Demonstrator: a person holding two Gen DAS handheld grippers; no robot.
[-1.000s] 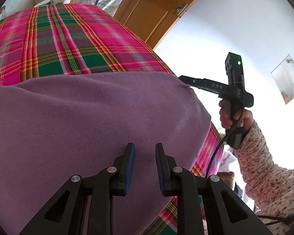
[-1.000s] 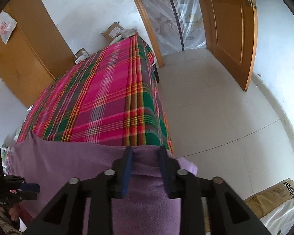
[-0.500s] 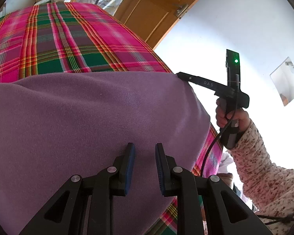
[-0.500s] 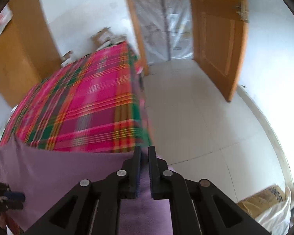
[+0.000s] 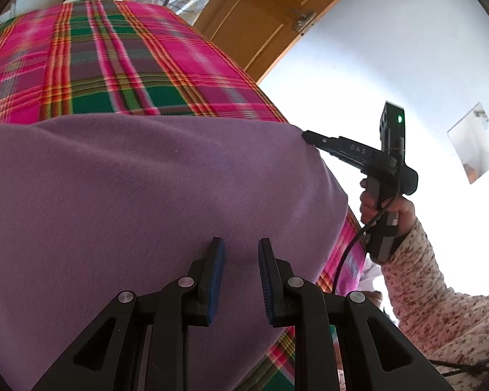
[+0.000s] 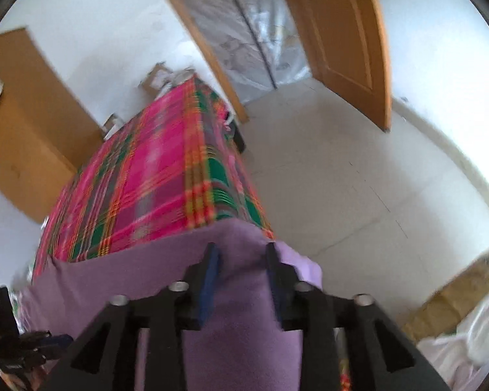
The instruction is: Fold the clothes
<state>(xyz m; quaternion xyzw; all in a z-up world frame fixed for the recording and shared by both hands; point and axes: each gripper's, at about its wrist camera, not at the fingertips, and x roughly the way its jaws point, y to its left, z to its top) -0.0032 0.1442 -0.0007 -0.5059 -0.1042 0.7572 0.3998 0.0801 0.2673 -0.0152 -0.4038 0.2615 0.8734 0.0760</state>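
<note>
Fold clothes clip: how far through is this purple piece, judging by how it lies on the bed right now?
Done: the purple garment lies spread smooth over the near end of the plaid bedcover, apparently doubled at the corner.
In hand: the right gripper has just been opening, its pads apart over that corner; the left gripper stands open over the fabric.
Left: further folds to make it compact; none visible yet.

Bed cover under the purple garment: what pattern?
Pink, green and yellow plaid bed cover; clearest in the left wrist view.

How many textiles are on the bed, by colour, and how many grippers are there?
Purple fleece garment: 1
Pink and green plaid bedcover: 1
Black two-finger gripper: 2 (left gripper, right gripper)
Total: 4
</note>
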